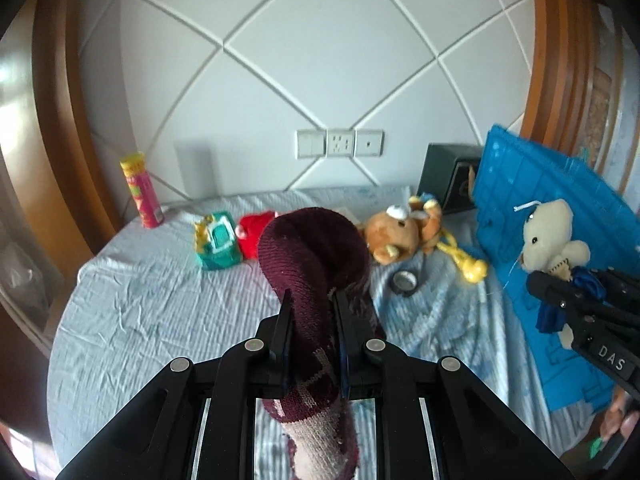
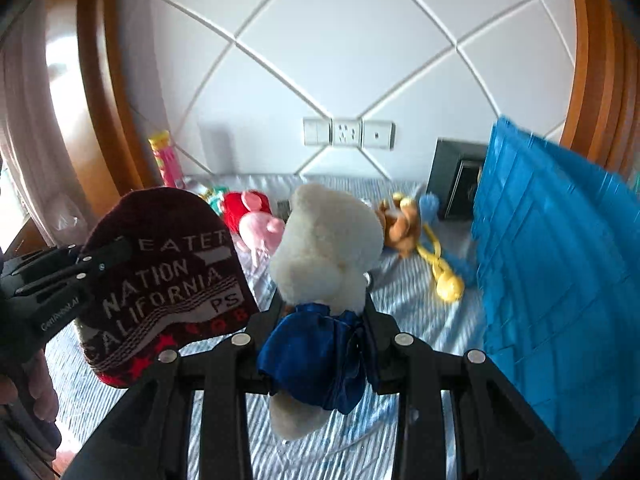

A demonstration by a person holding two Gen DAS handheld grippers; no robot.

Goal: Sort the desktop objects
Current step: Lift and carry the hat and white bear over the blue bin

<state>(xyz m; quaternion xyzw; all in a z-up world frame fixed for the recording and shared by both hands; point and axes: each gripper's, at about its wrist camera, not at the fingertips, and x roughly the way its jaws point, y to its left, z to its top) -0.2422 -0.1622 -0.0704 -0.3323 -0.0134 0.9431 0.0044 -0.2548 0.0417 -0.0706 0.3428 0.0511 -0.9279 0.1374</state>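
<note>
My left gripper [image 1: 310, 300] is shut on a maroon sock [image 1: 316, 256], which hangs above the blue-striped tabletop [image 1: 140, 320]. From the right wrist view the same sock [image 2: 168, 280] shows white lettering and red stars, with the left gripper [image 2: 116, 254] clamped on it. My right gripper [image 2: 322, 300] is shut on a cream plush bear [image 2: 324, 248] in a blue satin dress. That bear [image 1: 548, 236] and the right gripper [image 1: 560, 292] appear at the right of the left wrist view, in front of a blue plastic basket [image 1: 532, 208].
On the table lie a brown plush bear [image 1: 394, 236] with a yellow rope toy [image 1: 464, 260], a tape roll [image 1: 405, 282], a red and pink plush [image 2: 252, 216], a teal toy [image 1: 218, 242] and a pink tube can [image 1: 142, 190]. A dark box [image 1: 448, 180] stands at the back wall.
</note>
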